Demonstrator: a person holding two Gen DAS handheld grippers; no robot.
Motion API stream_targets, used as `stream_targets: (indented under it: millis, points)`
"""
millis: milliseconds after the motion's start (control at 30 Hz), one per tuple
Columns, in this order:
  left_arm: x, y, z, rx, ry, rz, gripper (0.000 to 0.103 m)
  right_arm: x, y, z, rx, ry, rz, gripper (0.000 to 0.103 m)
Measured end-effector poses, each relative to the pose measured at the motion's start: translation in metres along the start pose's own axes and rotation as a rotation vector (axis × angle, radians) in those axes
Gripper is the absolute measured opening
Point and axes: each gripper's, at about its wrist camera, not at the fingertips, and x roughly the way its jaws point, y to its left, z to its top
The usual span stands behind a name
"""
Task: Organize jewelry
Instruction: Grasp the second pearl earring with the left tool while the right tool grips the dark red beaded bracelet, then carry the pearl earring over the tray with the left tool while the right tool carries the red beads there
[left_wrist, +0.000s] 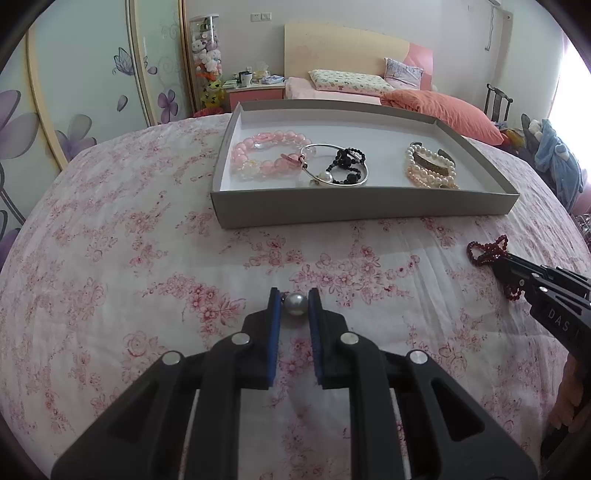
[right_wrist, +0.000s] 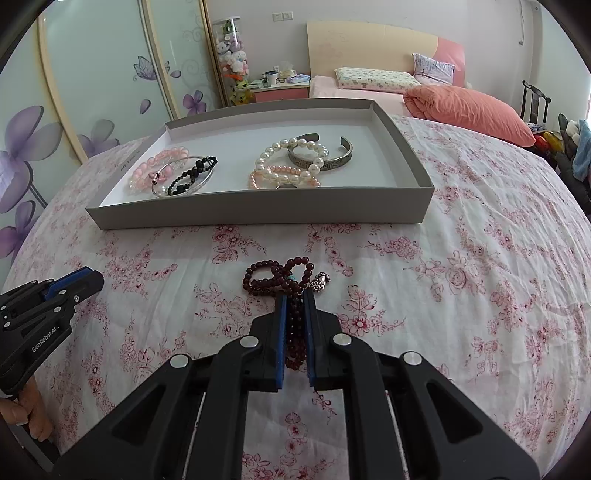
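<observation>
My left gripper (left_wrist: 295, 295) is shut on a grey pearl (left_wrist: 295, 304) just above the floral cloth. My right gripper (right_wrist: 295, 295) is shut on a dark red bead string (right_wrist: 280, 275), whose loops and silver charm (right_wrist: 319, 283) spill past the fingertips onto the cloth. The string also shows in the left wrist view (left_wrist: 487, 251). A grey tray (left_wrist: 362, 206) stands ahead, also seen in the right wrist view (right_wrist: 258, 212). It holds a pink bead bracelet (left_wrist: 258, 155), a silver hoop with black beads (left_wrist: 345, 166), pearl bracelets (right_wrist: 291, 162) and a metal cuff (right_wrist: 332, 157).
The table is covered with a white cloth with pink flowers (left_wrist: 147, 240). Behind it are a bed with an orange pillow (right_wrist: 469, 107), a nightstand (left_wrist: 255, 92) and a wardrobe with flower decals (left_wrist: 74, 92). A dark chair (right_wrist: 535, 103) stands at the far right.
</observation>
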Motion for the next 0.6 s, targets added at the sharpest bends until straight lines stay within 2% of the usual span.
stream_targets:
  millis: [600]
  points:
    - [0.0002,-0.0024,-0.0016,0.008,0.001,0.01,0.016,0.0011,0.0017,0.0,-0.001,0.0,-0.002,0.01]
